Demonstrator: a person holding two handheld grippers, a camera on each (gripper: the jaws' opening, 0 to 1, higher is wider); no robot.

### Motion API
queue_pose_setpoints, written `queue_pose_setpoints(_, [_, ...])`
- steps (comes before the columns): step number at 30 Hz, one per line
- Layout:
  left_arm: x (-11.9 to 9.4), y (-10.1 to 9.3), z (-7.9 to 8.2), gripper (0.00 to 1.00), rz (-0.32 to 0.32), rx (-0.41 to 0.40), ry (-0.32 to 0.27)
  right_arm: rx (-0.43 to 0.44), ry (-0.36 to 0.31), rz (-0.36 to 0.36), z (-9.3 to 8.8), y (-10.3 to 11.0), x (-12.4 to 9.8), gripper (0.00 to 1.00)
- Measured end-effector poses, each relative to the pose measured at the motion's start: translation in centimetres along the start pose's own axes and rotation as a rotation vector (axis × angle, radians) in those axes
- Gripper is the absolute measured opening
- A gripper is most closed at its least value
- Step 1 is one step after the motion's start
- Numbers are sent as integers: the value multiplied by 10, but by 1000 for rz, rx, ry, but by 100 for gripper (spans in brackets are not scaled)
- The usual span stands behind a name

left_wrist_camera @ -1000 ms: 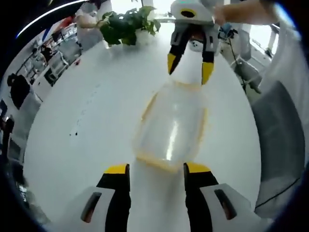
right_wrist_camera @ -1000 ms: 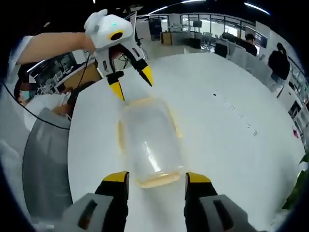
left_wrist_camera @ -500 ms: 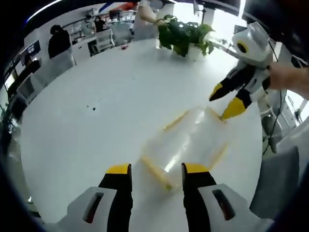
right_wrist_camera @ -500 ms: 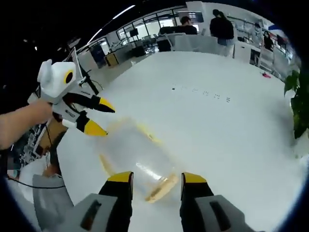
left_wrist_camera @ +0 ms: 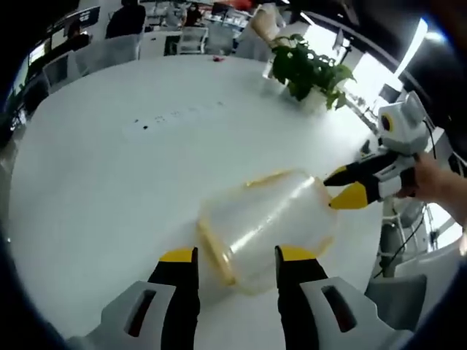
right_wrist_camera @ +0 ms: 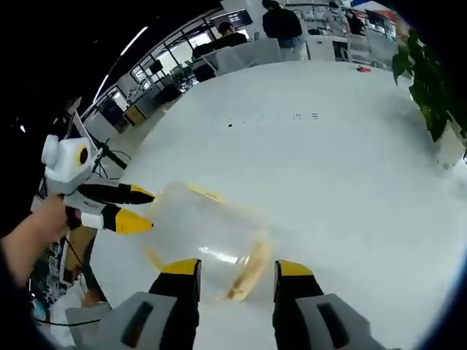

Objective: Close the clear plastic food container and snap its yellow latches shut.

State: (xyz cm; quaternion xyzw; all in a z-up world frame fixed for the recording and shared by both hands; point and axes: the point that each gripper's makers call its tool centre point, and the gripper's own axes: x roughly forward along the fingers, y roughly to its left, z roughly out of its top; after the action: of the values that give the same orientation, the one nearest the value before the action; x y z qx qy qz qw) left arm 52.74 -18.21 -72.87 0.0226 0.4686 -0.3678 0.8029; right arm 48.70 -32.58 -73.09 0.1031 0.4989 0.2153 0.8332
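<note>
Jaws of both grippers gape, flanking blurred container (left_wrist_camera: 266, 230) on table (left_wrist_camera: 109, 182).

We see a clear container (left_wrist_camera: 266, 226) with yellow latches (left_wrist_camera: 214, 253) on a white bench (left_wrist_camera: 109, 168). Both claws, left (left_wrist_camera: 229, 257) and right (right_wrist_camera: 229, 268), show black jaws tipped yellow; the plant (left_wrist_camera: 310, 69) is green.

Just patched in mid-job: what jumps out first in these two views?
The clear plastic food container with yellow latches lies on the white table, right ahead of both grippers. The left gripper and the right gripper flank it from opposite ends, jaws open, each one's yellow tips showing in the other's view. A potted plant stands at the table's far edge.
</note>
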Motion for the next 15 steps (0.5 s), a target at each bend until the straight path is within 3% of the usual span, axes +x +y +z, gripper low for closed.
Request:
queue_pose_setpoints(6, [1, 4, 0, 36, 0, -54, -9, 24, 3, 6, -3, -1, 3, 32])
queue_pose_setpoints(8, [2, 6, -2, 34, 17, 8, 9, 68, 11, 24, -6, 2, 4, 29])
queue_pose_setpoints(15, [5, 0, -1, 31, -32, -54, -7, 96, 12, 42, -7, 4, 9, 31])
